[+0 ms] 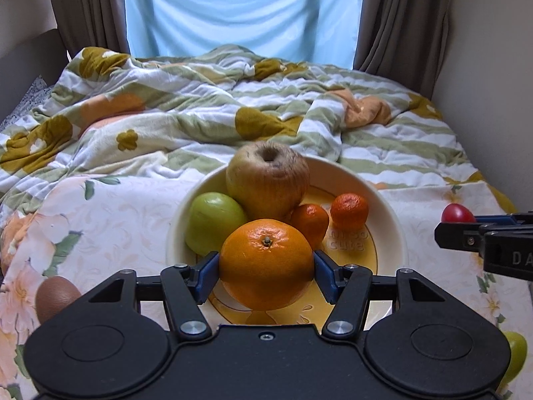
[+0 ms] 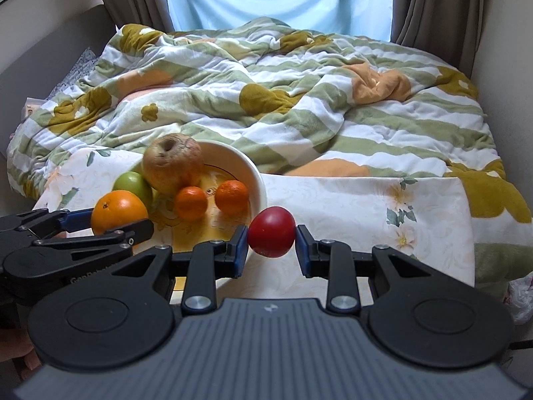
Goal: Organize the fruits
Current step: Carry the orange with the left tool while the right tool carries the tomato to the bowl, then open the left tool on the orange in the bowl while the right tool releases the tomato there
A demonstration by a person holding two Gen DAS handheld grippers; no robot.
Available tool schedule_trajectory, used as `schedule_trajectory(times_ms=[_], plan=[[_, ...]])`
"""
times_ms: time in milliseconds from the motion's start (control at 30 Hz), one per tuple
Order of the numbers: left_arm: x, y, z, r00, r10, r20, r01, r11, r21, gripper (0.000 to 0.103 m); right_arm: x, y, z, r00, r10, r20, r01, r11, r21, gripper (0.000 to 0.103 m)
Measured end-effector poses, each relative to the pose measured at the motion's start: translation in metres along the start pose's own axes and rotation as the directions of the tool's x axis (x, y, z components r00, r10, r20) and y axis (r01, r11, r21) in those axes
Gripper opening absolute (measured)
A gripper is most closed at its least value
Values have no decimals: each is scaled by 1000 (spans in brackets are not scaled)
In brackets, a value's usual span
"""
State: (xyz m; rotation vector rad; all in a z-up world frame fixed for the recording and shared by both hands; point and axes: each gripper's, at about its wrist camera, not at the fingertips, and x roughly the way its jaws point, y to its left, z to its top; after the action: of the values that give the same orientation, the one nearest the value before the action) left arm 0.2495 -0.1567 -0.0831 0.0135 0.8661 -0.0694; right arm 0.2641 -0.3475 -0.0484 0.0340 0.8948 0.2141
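A cream bowl (image 1: 389, 213) sits on a floral cloth and holds a wrinkled brownish apple (image 1: 266, 180), a green fruit (image 1: 213, 221) and two small mandarins (image 1: 349, 210). My left gripper (image 1: 266, 266) is shut on a large orange (image 1: 266, 261), held over the bowl's near side. My right gripper (image 2: 271, 241) is shut on a red fruit (image 2: 271, 231), just right of the bowl (image 2: 256, 180). The orange (image 2: 118, 211) and left gripper also show in the right wrist view.
A brown fruit (image 1: 56, 295) lies on the cloth at the left, and a green fruit (image 1: 516, 353) at the lower right. A rumpled striped blanket (image 1: 233, 100) covers the bed behind. Curtains and a window stand at the back.
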Motion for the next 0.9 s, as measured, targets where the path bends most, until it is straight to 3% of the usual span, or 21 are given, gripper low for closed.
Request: schedule_trajectory(times_ms=[333, 400, 467, 900], plan=[[18, -10, -3, 998, -11, -58, 12, 1000, 10, 65, 12, -10, 2, 1000, 10, -16, -10, 1000, -1, 46], [14, -9, -3, 998, -25, -50, 26, 999, 20, 88, 13, -11, 3, 1000, 10, -14, -10, 1000, 3, 46], [5, -8, -2, 1000, -20, -20, 21, 999, 28, 95, 12, -13, 5, 1000, 11, -9, -11, 1000, 4, 46], [-43, 26, -7, 1000, 14, 18, -14, 1000, -19, 96, 16, 4, 12, 997, 75, -6, -75, 997, -26, 46]])
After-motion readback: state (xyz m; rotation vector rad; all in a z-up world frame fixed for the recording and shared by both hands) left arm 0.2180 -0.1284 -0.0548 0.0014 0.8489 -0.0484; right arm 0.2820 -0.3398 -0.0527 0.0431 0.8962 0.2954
